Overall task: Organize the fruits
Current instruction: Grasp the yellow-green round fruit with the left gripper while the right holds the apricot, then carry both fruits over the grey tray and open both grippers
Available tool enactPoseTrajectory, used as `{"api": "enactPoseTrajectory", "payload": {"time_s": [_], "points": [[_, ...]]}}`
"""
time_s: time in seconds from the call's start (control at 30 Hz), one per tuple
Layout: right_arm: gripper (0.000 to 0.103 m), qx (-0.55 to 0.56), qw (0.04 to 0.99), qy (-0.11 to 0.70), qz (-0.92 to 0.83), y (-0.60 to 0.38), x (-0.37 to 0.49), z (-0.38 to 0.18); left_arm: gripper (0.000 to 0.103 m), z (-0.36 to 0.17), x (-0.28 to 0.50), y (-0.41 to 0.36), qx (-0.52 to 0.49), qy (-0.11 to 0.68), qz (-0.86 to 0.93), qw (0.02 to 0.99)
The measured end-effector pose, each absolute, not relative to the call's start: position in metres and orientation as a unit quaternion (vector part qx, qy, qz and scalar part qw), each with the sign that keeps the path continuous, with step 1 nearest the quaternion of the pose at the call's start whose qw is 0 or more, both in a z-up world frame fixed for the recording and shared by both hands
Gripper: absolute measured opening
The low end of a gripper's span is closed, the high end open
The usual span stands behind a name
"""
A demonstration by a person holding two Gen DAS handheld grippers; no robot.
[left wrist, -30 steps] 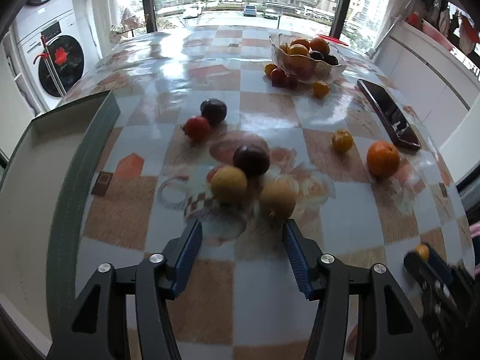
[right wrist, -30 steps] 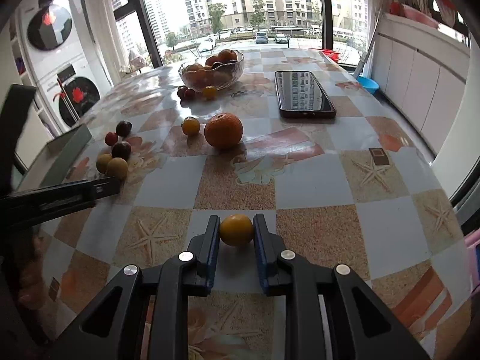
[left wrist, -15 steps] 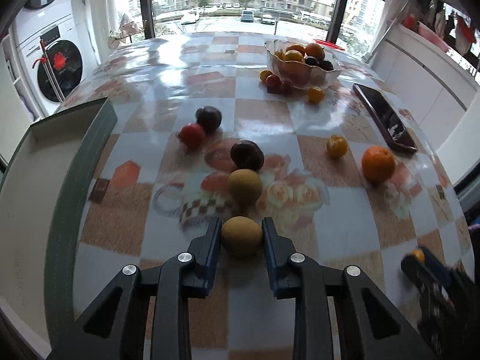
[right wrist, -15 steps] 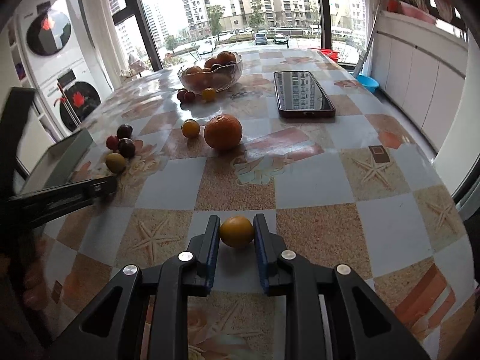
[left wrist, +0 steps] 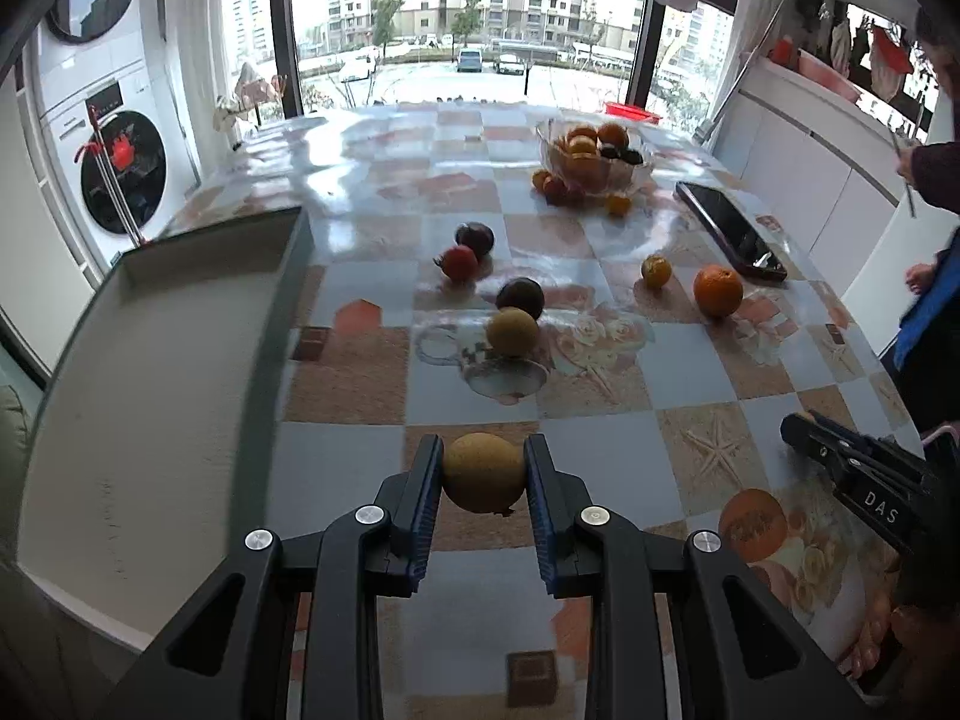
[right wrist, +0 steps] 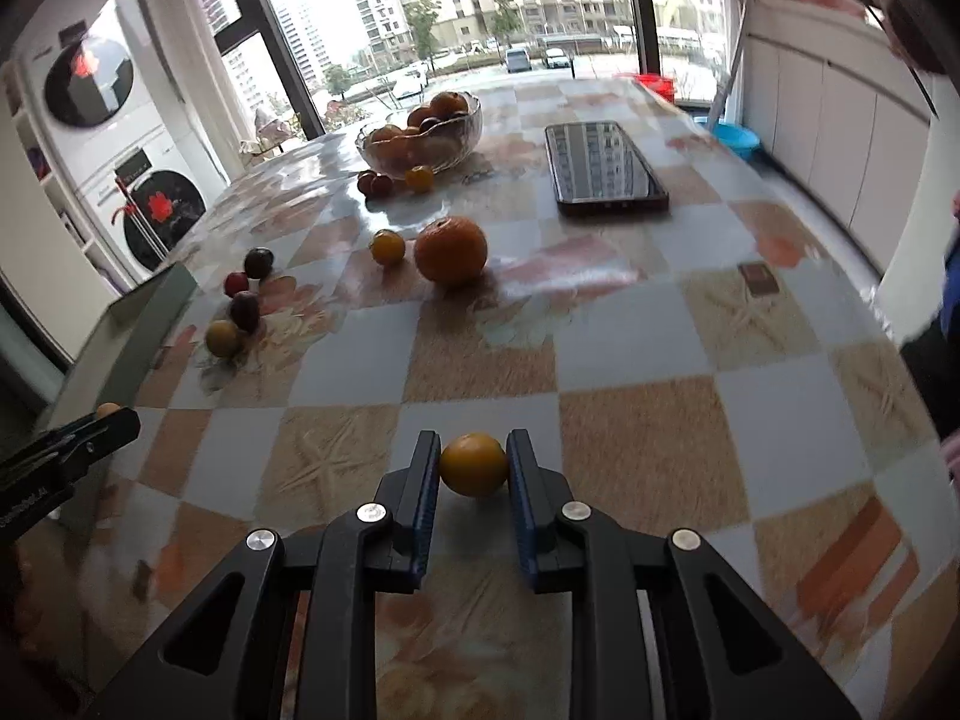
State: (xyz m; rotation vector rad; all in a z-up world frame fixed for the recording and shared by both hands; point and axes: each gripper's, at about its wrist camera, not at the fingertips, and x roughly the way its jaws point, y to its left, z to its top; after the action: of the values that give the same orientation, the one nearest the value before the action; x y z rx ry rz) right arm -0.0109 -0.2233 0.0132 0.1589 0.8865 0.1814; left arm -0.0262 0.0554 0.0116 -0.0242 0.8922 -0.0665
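Note:
My left gripper [left wrist: 483, 471] is shut on a yellow-brown round fruit [left wrist: 483, 473] and holds it above the table, near the grey tray [left wrist: 156, 372] at the left. My right gripper [right wrist: 473, 468] is shut on a small yellow-orange fruit [right wrist: 474, 464], lifted over the table. Loose on the table lie another yellow fruit [left wrist: 512, 332], two dark plums [left wrist: 519, 296] [left wrist: 474, 238], a red fruit [left wrist: 459, 262], a small yellow fruit [left wrist: 656, 270] and a big orange [left wrist: 717, 290]. A glass bowl [left wrist: 591, 162] holds several fruits at the far end.
A black phone [left wrist: 729, 230] lies at the right of the table, also in the right wrist view [right wrist: 603, 168]. Small fruits [left wrist: 555, 187] sit beside the bowl. A washing machine [left wrist: 123, 177] stands at the left. A person [left wrist: 936, 252] stands at the right edge.
My left gripper closed on the yellow-brown fruit, then lifted it and drew back from the fruit cluster. My right gripper kept its fruit and rose a little.

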Motion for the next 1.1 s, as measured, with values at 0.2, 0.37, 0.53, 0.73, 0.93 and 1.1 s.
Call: {"api": "enactPoseTrajectory", "payload": {"time_s": [0.2,0.37,0.53,0.73,0.93,1.1], "points": [[0.025,0.058,0.894,0.432,0.103,-0.206,-0.014,0.028,0.029,0.026,-0.031,0.077,-0.012,0.413,-0.011,0.911],[0.025,0.062,0.889,0.435,0.131,-0.182,-0.007,0.046,0.029,0.035,-0.036,0.111,-0.021,0.399,0.018,0.916],[0.025,0.058,0.880,0.441,0.165,-0.145,0.001,0.060,0.029,0.037,-0.038,0.149,-0.026,0.393,0.058,0.917],[0.025,0.051,0.864,0.451,0.219,-0.086,0.010,0.072,0.029,0.030,-0.041,0.194,-0.038,0.396,0.101,0.912],[0.025,0.019,0.845,0.460,0.274,-0.015,0.012,0.075,0.029,0.015,-0.042,0.221,-0.055,0.410,0.123,0.902],[0.025,0.010,0.822,0.475,0.314,0.034,0.013,0.071,0.029,0.004,-0.041,0.234,-0.067,0.418,0.127,0.897]]}}
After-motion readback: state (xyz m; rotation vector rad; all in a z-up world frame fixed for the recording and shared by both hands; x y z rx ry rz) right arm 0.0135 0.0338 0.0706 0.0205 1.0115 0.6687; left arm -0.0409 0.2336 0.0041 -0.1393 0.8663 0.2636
